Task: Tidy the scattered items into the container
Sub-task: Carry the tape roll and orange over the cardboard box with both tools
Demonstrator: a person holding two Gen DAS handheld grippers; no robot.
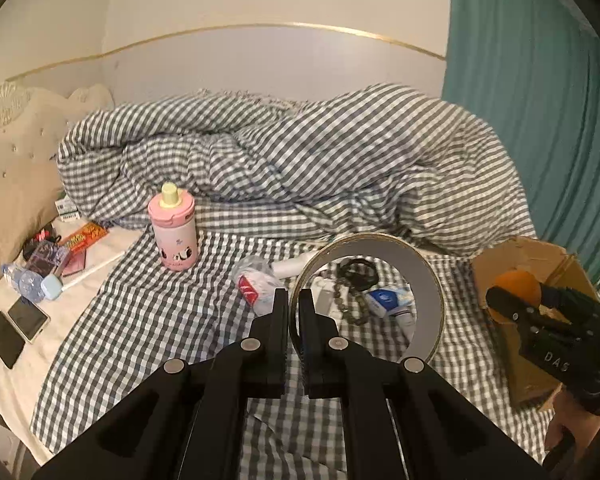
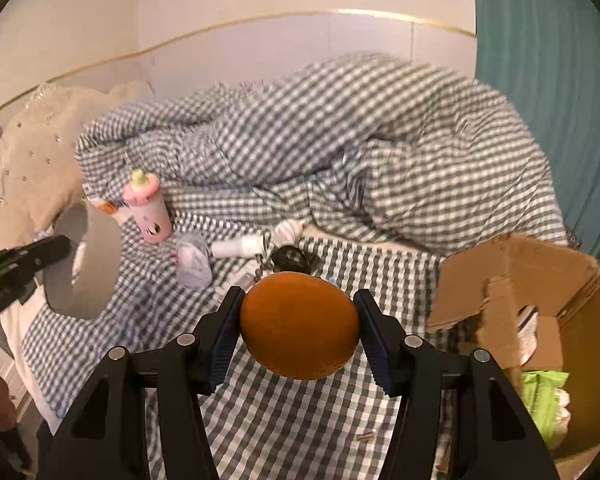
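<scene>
Both pairs of tongs are loaded, and neither load is in the cardboard box (image 2: 540,280) yet; the left tongs (image 1: 294,304) are clenched on the rim of a roll of tape (image 1: 370,296), held upright above the bed (image 1: 148,320); the right tongs (image 2: 298,320) grasp an orange (image 2: 300,324) between their pads, just left of the box's torn flap. The box stands open at the right edge of the bed and already holds a green packet (image 2: 544,400) and something pale, so by my reading the tidying is under way but far from finished. Still scattered on the checked sheet are a pink bottle (image 1: 174,232) standing upright, a crushed plastic bottle (image 1: 256,284), a black hair tie (image 1: 358,272), a string of beads (image 1: 346,304), a small blue-and-white tube (image 1: 388,300) and a white plug (image 2: 240,246); further left lie two phones (image 1: 16,328), snack packets (image 1: 84,236) and another empty bottle (image 1: 24,280). A rumpled gingham duvet (image 1: 300,160) is heaped against the white wall; a padded headboard (image 1: 16,152) stands left, a teal curtain (image 1: 540,100) right.
</scene>
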